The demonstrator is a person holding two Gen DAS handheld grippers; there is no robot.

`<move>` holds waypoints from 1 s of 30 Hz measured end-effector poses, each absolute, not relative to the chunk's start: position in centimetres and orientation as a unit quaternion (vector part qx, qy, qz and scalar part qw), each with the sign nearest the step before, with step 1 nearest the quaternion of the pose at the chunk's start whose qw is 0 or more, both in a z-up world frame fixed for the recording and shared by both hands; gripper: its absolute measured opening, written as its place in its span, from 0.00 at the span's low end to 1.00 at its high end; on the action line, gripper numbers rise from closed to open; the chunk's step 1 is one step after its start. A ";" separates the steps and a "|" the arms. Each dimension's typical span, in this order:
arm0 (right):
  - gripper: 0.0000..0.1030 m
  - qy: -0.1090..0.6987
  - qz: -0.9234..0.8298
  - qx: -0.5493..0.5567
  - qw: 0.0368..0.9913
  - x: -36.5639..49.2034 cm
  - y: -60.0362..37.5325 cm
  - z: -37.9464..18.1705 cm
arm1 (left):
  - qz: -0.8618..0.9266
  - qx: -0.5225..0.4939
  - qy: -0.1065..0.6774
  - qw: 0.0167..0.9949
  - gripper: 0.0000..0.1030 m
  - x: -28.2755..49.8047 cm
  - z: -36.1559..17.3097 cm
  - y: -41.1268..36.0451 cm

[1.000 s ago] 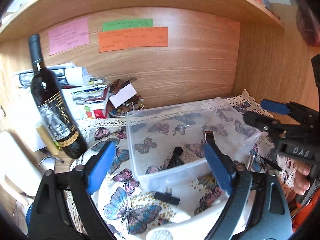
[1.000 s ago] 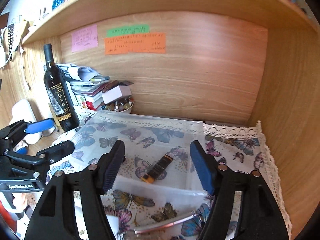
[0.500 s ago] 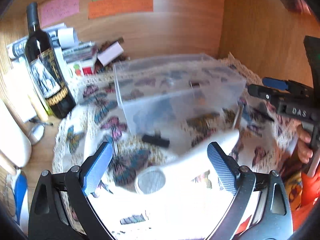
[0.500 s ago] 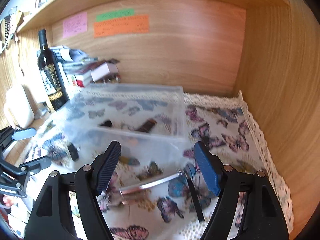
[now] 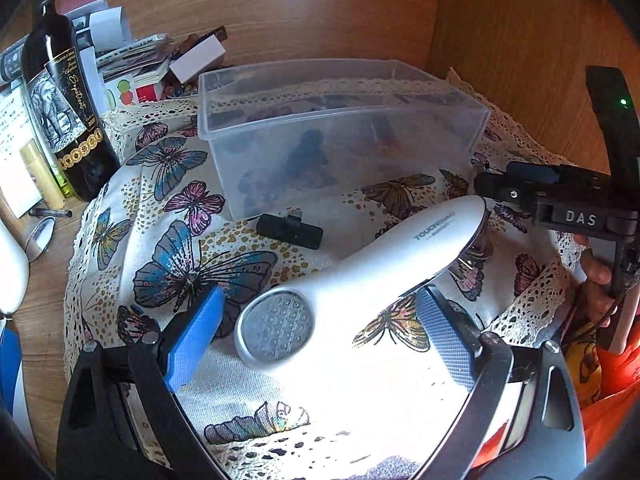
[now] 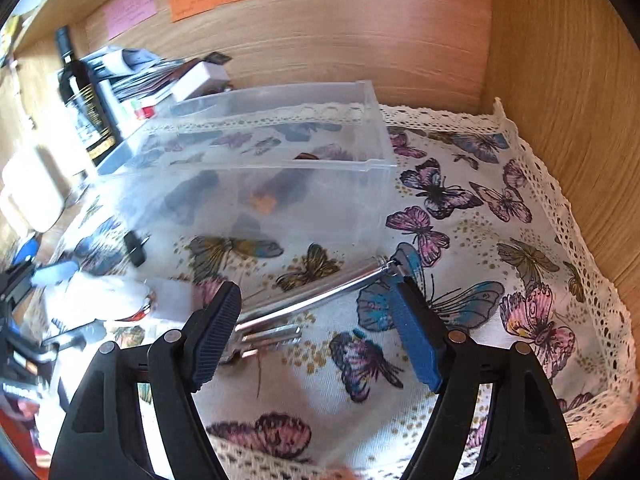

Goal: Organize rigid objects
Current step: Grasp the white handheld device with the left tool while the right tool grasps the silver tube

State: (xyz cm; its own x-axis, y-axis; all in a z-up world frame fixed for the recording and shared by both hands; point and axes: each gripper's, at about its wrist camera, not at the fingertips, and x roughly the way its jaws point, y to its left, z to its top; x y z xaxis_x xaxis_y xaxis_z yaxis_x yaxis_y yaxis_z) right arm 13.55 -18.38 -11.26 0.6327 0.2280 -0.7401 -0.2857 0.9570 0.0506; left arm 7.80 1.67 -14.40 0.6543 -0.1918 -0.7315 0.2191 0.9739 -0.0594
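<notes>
White plastic device [image 5: 372, 280] lies on the butterfly cloth [image 5: 192, 248] between the left gripper's [image 5: 316, 332] spread fingers, near the clear bin [image 5: 340, 128]. Next, judging so: close, lift, bin it. Right gripper [image 6: 316, 332] released over metal tongs [image 6: 312, 300].

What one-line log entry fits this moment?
left tool: open over white handheld device | right tool: open over metal tongs | clear bin: behind

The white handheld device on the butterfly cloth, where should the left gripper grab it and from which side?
Grip the white handheld device across its narrower neck, just beyond the round grille, coming from the near side. It lies flat and angled between the open left gripper fingers, and the wide far end looks too broad.
</notes>
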 end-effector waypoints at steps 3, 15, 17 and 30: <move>0.71 0.408 0.135 -0.032 0.903 14.2 -17.8 -11.5 | -0.120 0.026 0.393 0.911 0.84 7.7 -14.3 1.1; 0.29 0.440 0.119 -0.038 0.889 14.6 -18.4 -13.3 | -0.118 -0.009 0.391 0.913 0.47 6.3 -14.2 2.7; 0.22 0.440 0.118 -0.040 0.889 14.3 -18.9 -13.3 | -0.119 -0.015 0.394 0.912 0.43 5.9 -14.3 2.9; 0.14 0.436 0.115 -0.051 0.891 13.0 -20.7 -13.0 | -0.131 -0.025 0.404 0.905 0.51 6.9 -15.6 2.4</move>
State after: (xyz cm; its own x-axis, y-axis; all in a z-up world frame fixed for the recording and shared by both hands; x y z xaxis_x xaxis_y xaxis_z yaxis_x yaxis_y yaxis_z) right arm 13.04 -20.71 -13.03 0.5939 0.1604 -0.7884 -0.2495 0.9683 0.0091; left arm 6.94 2.36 -15.59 0.6395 -0.2566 -0.7247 0.2164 0.9646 -0.1506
